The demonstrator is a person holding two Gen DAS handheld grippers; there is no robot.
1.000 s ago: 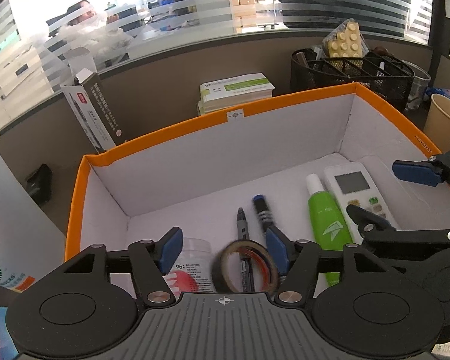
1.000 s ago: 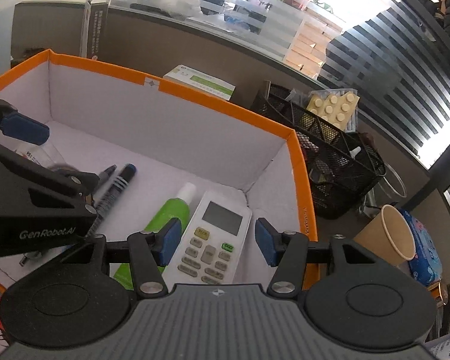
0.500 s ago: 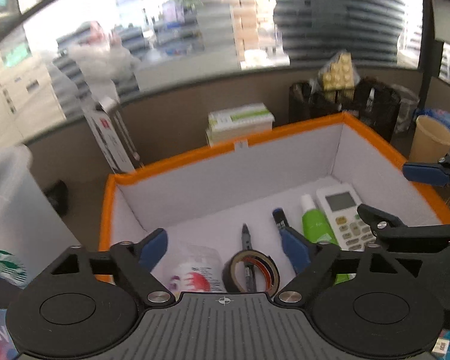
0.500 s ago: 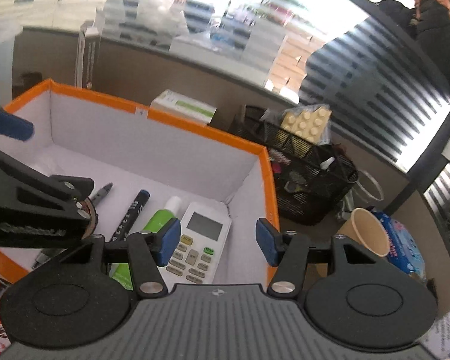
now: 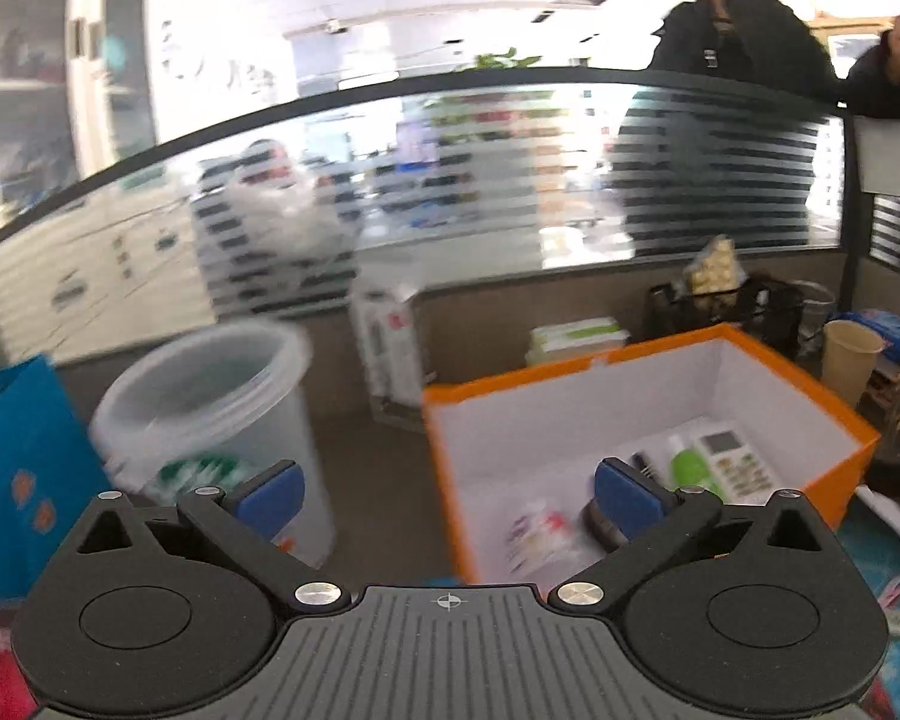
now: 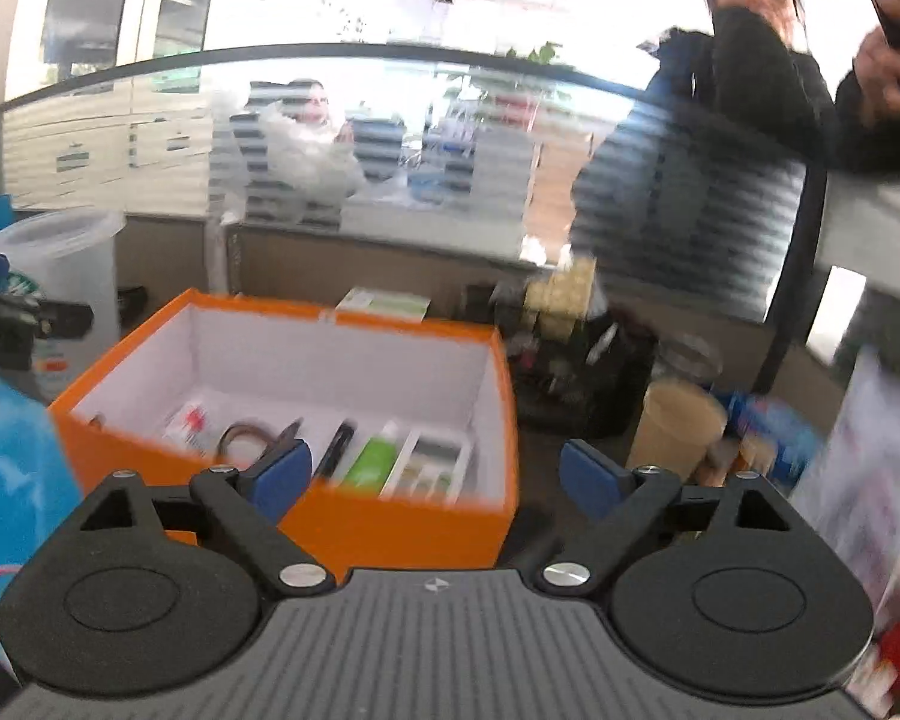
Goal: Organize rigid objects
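Note:
An orange box (image 5: 834, 480) (image 6: 390, 522) with a white inside stands on the desk. In it lie a white remote (image 5: 732, 459) (image 6: 432, 462), a green tube (image 5: 687, 468) (image 6: 378, 459), a black marker (image 6: 336, 450), a tape roll (image 6: 240, 438) and a small clear pouch (image 5: 537, 534) (image 6: 186, 423). My left gripper (image 5: 447, 495) is open and empty, raised and back from the box's left side. My right gripper (image 6: 435, 474) is open and empty, raised above the box's front right corner.
A clear plastic tub (image 5: 216, 414) stands left of the box, a blue bag (image 5: 24, 468) beyond it. A black mesh organizer (image 6: 576, 378), a paper cup (image 6: 672, 426) and blue packets (image 6: 768, 432) stand to the right. A glass partition (image 5: 450, 192) runs behind, with people beyond.
Both grippers have pulled up and back out of the box, still open and empty. The left one has swung left, so the box now lies to its right. The box's contents have not moved.

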